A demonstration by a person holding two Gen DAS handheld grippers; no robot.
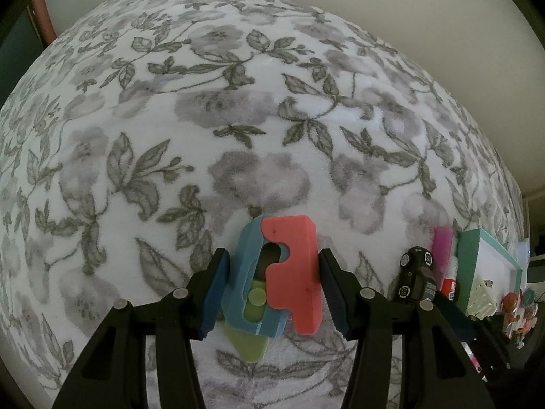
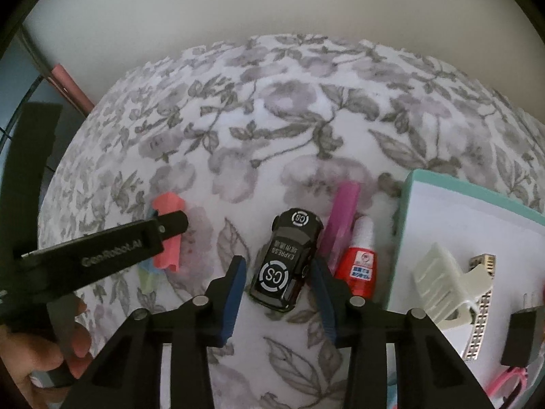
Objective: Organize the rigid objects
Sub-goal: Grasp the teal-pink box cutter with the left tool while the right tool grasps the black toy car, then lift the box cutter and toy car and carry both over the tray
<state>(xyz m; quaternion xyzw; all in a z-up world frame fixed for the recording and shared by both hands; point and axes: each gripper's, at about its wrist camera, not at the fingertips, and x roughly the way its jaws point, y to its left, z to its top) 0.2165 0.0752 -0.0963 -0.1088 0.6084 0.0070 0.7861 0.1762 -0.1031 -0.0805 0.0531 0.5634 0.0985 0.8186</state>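
My left gripper [image 1: 272, 255] is shut on a flat plastic toy [image 1: 293, 272] made of red, blue and green interlocking pieces, held just above a floral blanket [image 1: 238, 119]. The right wrist view shows that same toy [image 2: 167, 238] from the side, at the left. My right gripper [image 2: 278, 261] points down over a black toy car [image 2: 284, 262] marked "CS" and "EXPRESS". The car's near end lies between the blue pads. The right pad sits against the car, while a strip of blanket shows between the left pad [image 2: 235, 286] and the car. The car [image 1: 417, 272] also appears at the right of the left wrist view.
Beside the car lie a magenta bar [image 2: 342, 218] and a red glue bottle [image 2: 357, 262]. A teal-rimmed white tray [image 2: 405, 211] at the right holds a white claw clip [image 2: 439, 283] and small parts. A person's hand [image 2: 34, 351] shows at lower left. A pale wall stands behind.
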